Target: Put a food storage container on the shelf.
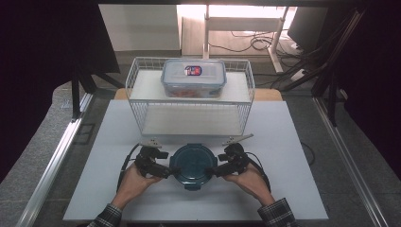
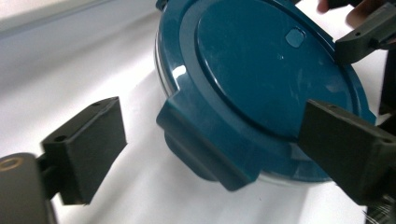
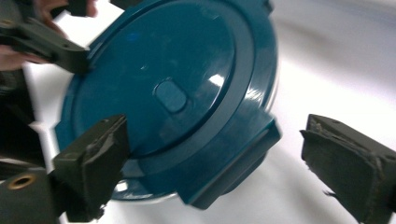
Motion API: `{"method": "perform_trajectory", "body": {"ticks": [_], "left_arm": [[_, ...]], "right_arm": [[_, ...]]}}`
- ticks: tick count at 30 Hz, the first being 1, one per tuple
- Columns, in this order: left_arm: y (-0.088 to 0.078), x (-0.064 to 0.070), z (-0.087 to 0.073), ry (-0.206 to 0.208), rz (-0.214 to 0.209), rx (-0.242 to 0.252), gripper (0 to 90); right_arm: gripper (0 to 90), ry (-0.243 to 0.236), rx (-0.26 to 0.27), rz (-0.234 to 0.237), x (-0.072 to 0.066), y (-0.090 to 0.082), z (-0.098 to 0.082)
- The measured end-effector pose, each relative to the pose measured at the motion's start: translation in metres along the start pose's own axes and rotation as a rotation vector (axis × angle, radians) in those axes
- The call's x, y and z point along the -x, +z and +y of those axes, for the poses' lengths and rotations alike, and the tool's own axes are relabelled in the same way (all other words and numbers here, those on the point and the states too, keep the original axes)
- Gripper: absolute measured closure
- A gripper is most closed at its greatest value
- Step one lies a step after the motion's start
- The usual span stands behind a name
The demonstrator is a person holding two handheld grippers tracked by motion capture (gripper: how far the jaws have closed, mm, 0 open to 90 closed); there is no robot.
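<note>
On white table (image 1: 293, 142) | round blue container (image 1: 193, 163) | both tools spread, flanking it

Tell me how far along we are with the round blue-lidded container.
Already done: a rectangular container sits on the wire rack. In hand: the left gripper and right gripper flank the round container, jaws open around its side latches, not clamped. Left: gripping and whatever follows; it stands on the table.
</note>
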State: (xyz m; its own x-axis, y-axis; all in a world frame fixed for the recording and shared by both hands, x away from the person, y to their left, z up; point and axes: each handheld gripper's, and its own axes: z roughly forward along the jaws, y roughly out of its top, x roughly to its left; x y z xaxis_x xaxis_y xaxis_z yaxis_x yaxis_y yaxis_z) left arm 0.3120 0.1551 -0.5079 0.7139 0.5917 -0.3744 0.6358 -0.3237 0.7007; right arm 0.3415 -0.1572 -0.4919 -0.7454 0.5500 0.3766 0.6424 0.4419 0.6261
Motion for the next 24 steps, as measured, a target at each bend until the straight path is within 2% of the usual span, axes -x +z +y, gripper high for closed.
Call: {"method": "perform_trajectory", "body": {"ticks": [3,4,5,6,9,12,15,17,20,22,24], "left_arm": [[0.000,0.001,-0.003,-0.033,-0.056,-0.010,16.3],[0.000,0.002,-0.003,-0.044,-0.058,-0.014,21.0],[0.000,0.003,-0.003,-0.041,-0.050,-0.023,20.3],[-0.001,0.004,-0.003,-0.055,-0.047,-0.025,20.6],[-0.004,-0.002,-0.006,-0.106,-0.073,-0.017,27.1],[-0.004,-0.008,-0.008,-0.132,-0.113,-0.006,31.4],[0.000,-0.011,-0.007,-0.131,-0.135,-0.002,28.3],[0.002,-0.015,-0.008,-0.158,-0.176,-0.001,26.5],[0.000,-0.016,-0.009,-0.168,-0.189,-0.002,27.8],[-0.004,-0.017,-0.010,-0.166,-0.192,-0.001,32.5],[-0.010,-0.018,-0.013,-0.182,-0.196,0.025,42.7]], "right_arm": [[13.1,0.036,-0.023,0.063,0.006,0.002,-0.003],[16.1,0.046,-0.033,0.090,0.006,0.003,-0.003],[19.1,0.049,-0.039,0.104,0.006,0.003,-0.004],[19.0,0.052,-0.046,0.115,0.005,0.003,-0.004],[21.6,0.057,-0.053,0.104,0.004,0.001,-0.004],[29.2,0.090,-0.053,0.120,0.006,-0.004,-0.006],[34.3,0.136,-0.039,0.150,0.012,-0.007,-0.010],[35.8,0.148,-0.036,0.158,0.014,-0.007,-0.010],[38.6,0.146,-0.031,0.160,0.014,-0.009,-0.009],[41.4,0.140,-0.027,0.161,0.013,-0.011,-0.009],[46.1,0.134,-0.015,0.164,0.012,-0.015,-0.010]]}}
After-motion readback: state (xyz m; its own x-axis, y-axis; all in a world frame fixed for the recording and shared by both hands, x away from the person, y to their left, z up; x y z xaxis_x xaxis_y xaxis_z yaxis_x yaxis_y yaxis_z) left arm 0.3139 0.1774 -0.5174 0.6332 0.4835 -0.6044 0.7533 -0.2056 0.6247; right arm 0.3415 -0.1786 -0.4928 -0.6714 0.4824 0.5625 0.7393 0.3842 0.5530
